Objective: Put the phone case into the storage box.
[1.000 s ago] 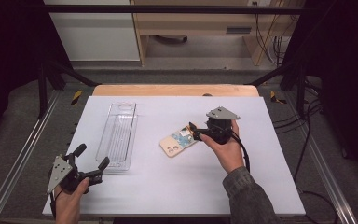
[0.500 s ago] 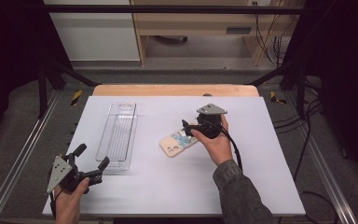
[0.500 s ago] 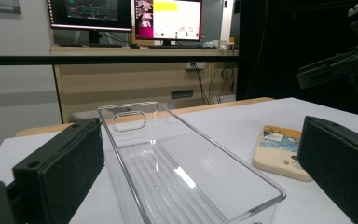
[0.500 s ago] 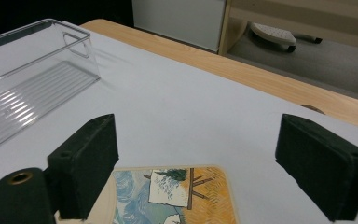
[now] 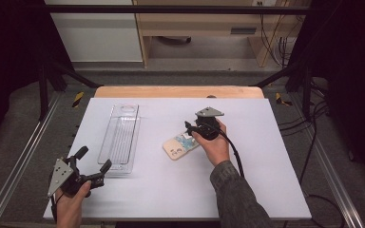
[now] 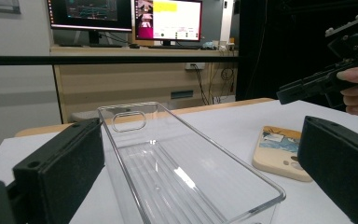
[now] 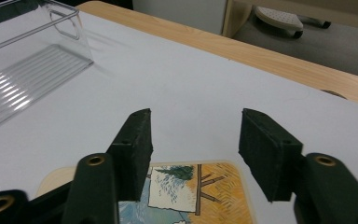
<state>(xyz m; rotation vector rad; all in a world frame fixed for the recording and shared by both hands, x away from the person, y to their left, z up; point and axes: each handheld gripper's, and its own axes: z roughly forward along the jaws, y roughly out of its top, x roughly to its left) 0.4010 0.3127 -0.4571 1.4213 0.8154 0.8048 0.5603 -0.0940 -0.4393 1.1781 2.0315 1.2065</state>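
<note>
**Q:** ok so what's my setup looking like?

**A:** My right gripper (image 5: 190, 128) sits over the far end of the phone case (image 5: 181, 146), jaws spread apart with nothing between them. In the right gripper view the case's picture print lies right under and between the two black pads, so I'm poised above it, though I can't tell whether the tips touch it. My left gripper (image 5: 94, 172) is down at the near left corner of the table, jaws also wide apart and gripping nothing.

**Q:** and the surface and room?

**A:** White sheet (image 5: 171, 190) over a wooden table (image 5: 171, 91) whose far edge peeks out. A clear plastic tray (image 5: 120, 139) lies lengthwise left of the case, well apart from it and just beyond my left gripper. Farther out there are metal rails, dark curtains and a wooden desk; the left gripper view shows two lit monitors (image 6: 168, 19) on that desk.

**Q:** anything hard to see?

**A:** My right hand (image 5: 214, 145) covers part of the case's far end in the high view, and the right gripper view cuts off its near part. The print is too small to read.
</note>
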